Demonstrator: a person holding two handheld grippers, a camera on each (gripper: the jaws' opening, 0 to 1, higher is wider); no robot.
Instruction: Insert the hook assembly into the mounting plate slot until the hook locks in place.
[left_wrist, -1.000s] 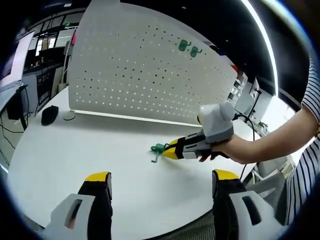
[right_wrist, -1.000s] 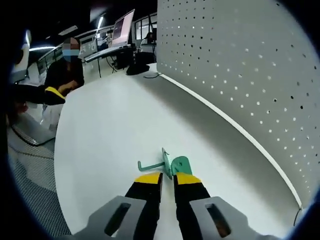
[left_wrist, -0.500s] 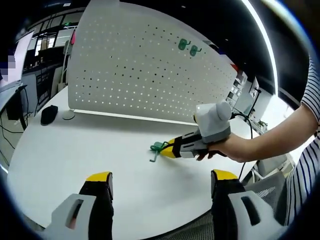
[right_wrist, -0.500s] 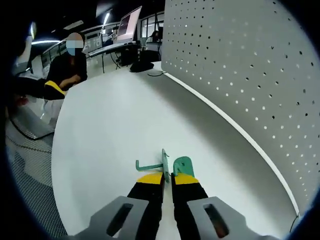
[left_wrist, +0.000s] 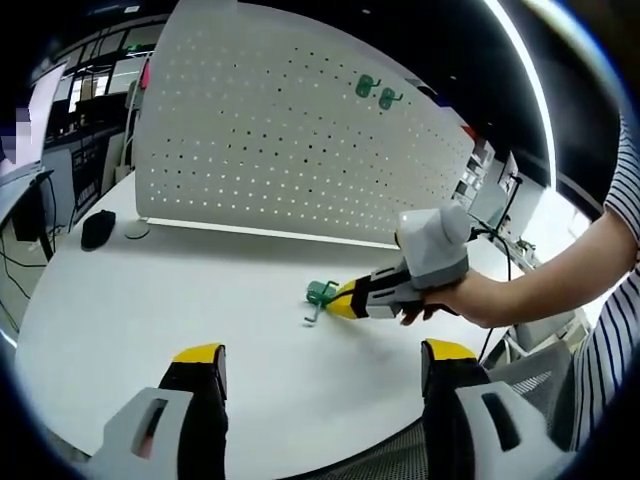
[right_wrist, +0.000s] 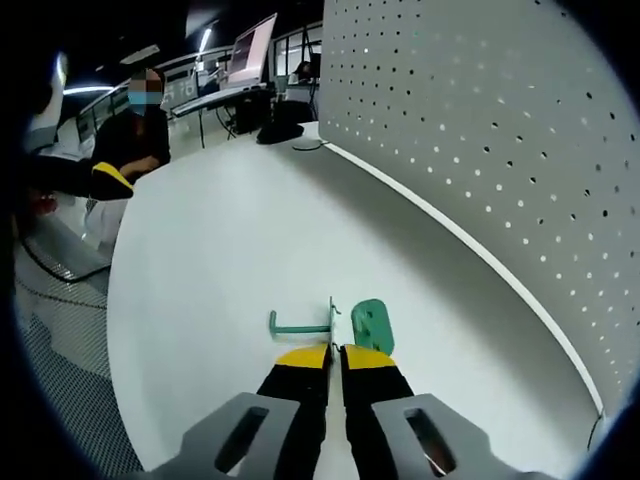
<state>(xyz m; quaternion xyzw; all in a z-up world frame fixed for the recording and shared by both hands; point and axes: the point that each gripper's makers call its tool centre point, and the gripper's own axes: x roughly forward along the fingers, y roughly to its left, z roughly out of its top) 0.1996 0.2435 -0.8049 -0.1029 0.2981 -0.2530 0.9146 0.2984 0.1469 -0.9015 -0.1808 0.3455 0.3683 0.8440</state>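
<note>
Jaws of the right gripper are pinched on the small green metal hook lying on the white table, while the left gripper hangs apart, so the thin grip could let it twist before reaching the white perforated pegboard.

— Any writing, labels or numbers to read here?

— None that can be read. The white pegboard carries only rows of holes, and the two green hooks hung on it bear no marks.

— And the monitor at the back?

— The monitor glows, but whatever is on its screen is too small and blurred to make out.
</note>
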